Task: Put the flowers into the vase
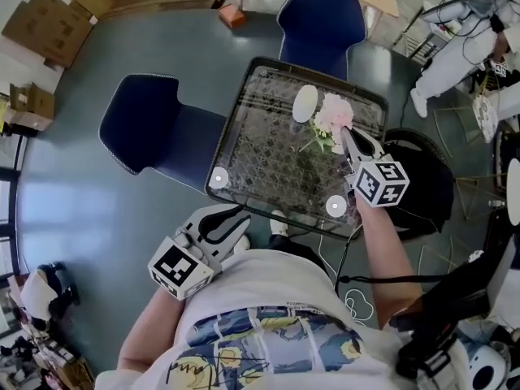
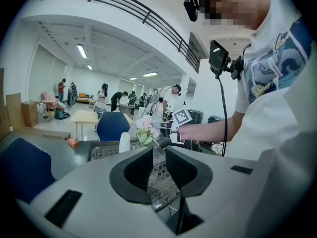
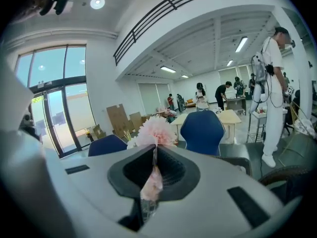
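We held the flowers (image 1: pixel 333 117) pinched in our right claw (image 1: pixel 349 139), its jaws pressed together on the bunch below the pink heads, over the glass desk (image 1: pixel 268 165) toward its one o'clock corner. The white vase (image 1: pixel 305 104) stood upright on the desk just beside the blooms, at about ten o'clock from them. Our left claw (image 1: pixel 233 218) hung at the desk's near edge, around seven o'clock and close to our body, its jaws spread with nothing between them and only the desk showing through the gap.
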Demonstrator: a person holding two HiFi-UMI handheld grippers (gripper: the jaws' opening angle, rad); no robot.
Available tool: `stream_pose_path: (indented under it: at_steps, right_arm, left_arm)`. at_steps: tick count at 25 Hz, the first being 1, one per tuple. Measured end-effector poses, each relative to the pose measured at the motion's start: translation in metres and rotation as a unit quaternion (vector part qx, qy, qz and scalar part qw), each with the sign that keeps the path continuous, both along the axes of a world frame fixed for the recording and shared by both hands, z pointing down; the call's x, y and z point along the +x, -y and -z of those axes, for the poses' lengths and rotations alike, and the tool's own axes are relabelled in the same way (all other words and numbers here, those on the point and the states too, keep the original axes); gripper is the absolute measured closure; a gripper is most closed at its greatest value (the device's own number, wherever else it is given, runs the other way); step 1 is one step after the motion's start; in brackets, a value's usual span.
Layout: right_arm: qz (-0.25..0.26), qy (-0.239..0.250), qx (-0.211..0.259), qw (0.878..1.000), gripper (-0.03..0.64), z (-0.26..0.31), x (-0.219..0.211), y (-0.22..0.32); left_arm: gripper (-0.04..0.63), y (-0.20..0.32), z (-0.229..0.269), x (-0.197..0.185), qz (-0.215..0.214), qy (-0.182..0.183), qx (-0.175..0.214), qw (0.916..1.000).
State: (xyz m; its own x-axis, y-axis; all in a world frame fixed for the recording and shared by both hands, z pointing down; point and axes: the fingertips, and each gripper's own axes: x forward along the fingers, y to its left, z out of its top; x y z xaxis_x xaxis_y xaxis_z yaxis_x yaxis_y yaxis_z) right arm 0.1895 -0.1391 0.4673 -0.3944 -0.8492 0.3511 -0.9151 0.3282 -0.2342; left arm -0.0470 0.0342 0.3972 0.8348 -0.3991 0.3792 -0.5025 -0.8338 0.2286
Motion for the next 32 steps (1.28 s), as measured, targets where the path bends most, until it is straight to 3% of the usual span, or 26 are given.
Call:
stream_pose_path:
  at_steps: [17, 24, 32]
  right_arm:
    - [0.042, -0.067, 0.117, 0.99, 0.598, 0.129, -0.006, 0.064]
    - [0.052, -0.08, 0.134, 0.986, 0.598, 0.14, -0.017, 0.088]
    - [0.061, -0.086, 0.118, 0.987, 0.598, 0.114, -0.026, 0.101]
  left_arm:
    - [0.532, 0.007, 0.011, -0.017, 0.037, -0.017, 0.006, 0.9992]
    - [0.531, 0.009, 0.015, -0.028, 0.063, -0.019, 0.004, 0.9978]
    - [0.532, 0.006, 0.019, -0.036, 0.085, -0.017, -0.001, 0.9963]
